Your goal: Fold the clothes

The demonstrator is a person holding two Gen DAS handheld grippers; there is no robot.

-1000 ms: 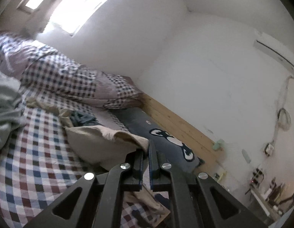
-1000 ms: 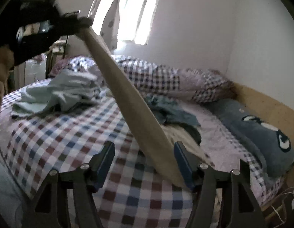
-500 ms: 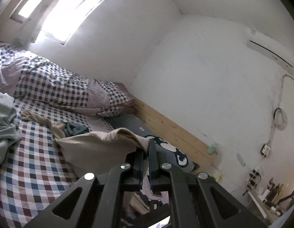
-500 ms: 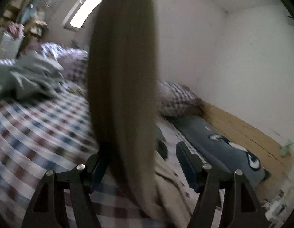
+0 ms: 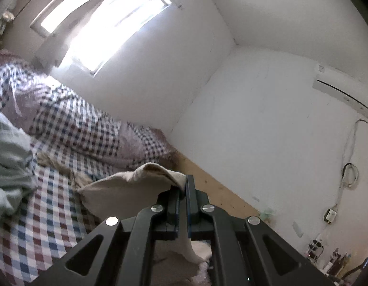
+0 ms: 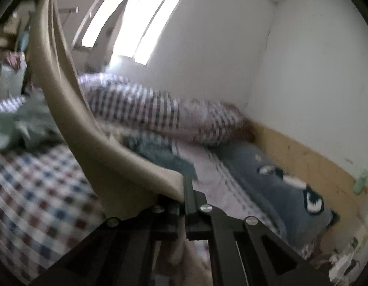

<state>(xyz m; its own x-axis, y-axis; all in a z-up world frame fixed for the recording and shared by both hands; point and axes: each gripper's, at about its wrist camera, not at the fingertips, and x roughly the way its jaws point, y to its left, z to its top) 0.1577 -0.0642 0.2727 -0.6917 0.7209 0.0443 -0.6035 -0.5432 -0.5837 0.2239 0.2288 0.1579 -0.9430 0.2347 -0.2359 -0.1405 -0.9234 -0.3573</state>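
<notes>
A beige garment [image 6: 72, 109] is stretched in the air between two hand-held tools above a bed [image 6: 41, 190] covered in a red, blue and white check sheet. In the right wrist view the right tool [image 6: 184, 190] has its jaws pressed together on a lower corner of the cloth, and the fabric rises from there as one long, taut band up and to the left, out of the top left of the frame. In the left wrist view the left tool [image 5: 182, 190] is likewise clamped tight on a bunched fold of the same beige cloth [image 5: 126, 190], which billows out to the left of the pinch while a paler strip hangs down between the tool's arms.

The garment's long axis therefore runs from tool to tool, sloping upward from the right one; neither is nearer, since each has an end. The next move likely turns on keeping that span taut and bringing it down flat on the open check area near the bed's front edge.

The cloth looks plain, fairly heavy and unwrinkled along the stretched band. A pale green garment [image 5: 10, 157] lies crumpled toward the bed's left side, a teal garment [image 6: 160, 152] and checked bedding [image 5: 76, 128] toward the far wall, a dark blue cartoon pillow [image 6: 279, 186] along the right edge.
</notes>
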